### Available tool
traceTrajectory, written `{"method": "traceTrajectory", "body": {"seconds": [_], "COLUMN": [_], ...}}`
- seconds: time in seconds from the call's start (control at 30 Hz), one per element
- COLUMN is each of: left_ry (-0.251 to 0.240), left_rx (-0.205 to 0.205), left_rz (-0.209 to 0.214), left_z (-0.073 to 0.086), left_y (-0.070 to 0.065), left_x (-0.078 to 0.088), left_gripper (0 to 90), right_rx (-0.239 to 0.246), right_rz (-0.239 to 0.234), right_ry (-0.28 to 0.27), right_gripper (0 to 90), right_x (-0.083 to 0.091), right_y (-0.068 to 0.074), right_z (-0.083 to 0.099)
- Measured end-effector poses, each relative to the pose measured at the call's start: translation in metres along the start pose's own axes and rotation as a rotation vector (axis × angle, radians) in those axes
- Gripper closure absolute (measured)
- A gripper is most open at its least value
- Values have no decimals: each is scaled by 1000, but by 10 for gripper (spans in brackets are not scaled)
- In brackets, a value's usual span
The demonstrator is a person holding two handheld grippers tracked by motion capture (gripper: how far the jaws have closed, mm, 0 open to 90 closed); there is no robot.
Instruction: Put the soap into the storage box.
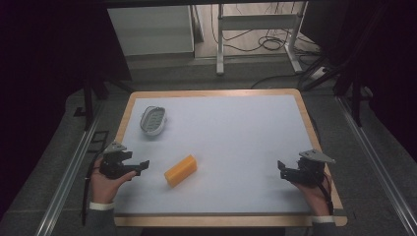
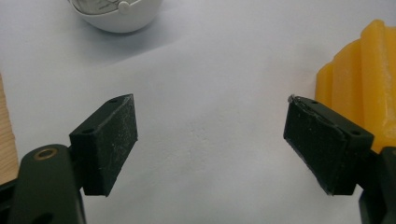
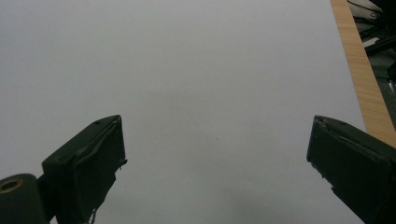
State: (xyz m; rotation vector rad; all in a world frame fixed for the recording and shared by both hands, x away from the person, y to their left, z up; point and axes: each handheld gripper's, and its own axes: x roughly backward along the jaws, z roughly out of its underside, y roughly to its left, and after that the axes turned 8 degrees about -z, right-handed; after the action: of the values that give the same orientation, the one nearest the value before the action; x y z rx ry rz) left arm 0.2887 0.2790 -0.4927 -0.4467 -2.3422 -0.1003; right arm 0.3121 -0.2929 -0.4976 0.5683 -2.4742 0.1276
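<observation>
A yellow ridged block (image 1: 180,170) lies on the white mat near the front left; in the left gripper view the block (image 2: 364,79) sits just beyond the right-hand jaw. A white oval dish with a grey grid top (image 1: 153,120) rests at the back left, and the dish's rim (image 2: 116,16) shows at the top of the left gripper view. My left gripper (image 1: 141,165) (image 2: 210,140) is open, a little left of the block, with nothing between its jaws. My right gripper (image 1: 282,168) (image 3: 215,158) is open over bare mat at the front right.
The table's wooden border (image 1: 314,142) (image 3: 362,70) runs close to the right gripper. Metal rails (image 1: 69,172) flank the table on both sides. A table frame and cables (image 1: 265,42) stand on the floor beyond the far edge.
</observation>
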Motion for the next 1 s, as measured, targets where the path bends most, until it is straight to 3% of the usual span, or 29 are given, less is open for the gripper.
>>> {"method": "traceTrajectory", "body": {"seconds": [0.3,0.57,0.6,0.67,0.8,1.0], "left_ry": [12,33,37,39,49,70], "left_rx": [-13,-84,-115,-133,-149,-171], "left_rz": [-5,21,34,38,74,89], "left_z": [-9,-38,-46,-51,-60,-66], "left_y": [-7,-28,-34,-39,-47,-56], "left_x": [5,10,12,14,15,11], "left_gripper": [176,173,173,173,171,170], "right_rx": [-1,-4,-4,-8,-9,-10], "right_rz": [4,5,5,7,12,14], "right_ry": [-4,-9,-10,-11,-13,-11], "right_gripper": [43,43,43,43,43,43], "right_x": [2,5,6,7,8,8], "right_y": [-1,-2,-2,-3,-4,-4], "right_z": [0,-1,-1,-1,-1,-1]}}
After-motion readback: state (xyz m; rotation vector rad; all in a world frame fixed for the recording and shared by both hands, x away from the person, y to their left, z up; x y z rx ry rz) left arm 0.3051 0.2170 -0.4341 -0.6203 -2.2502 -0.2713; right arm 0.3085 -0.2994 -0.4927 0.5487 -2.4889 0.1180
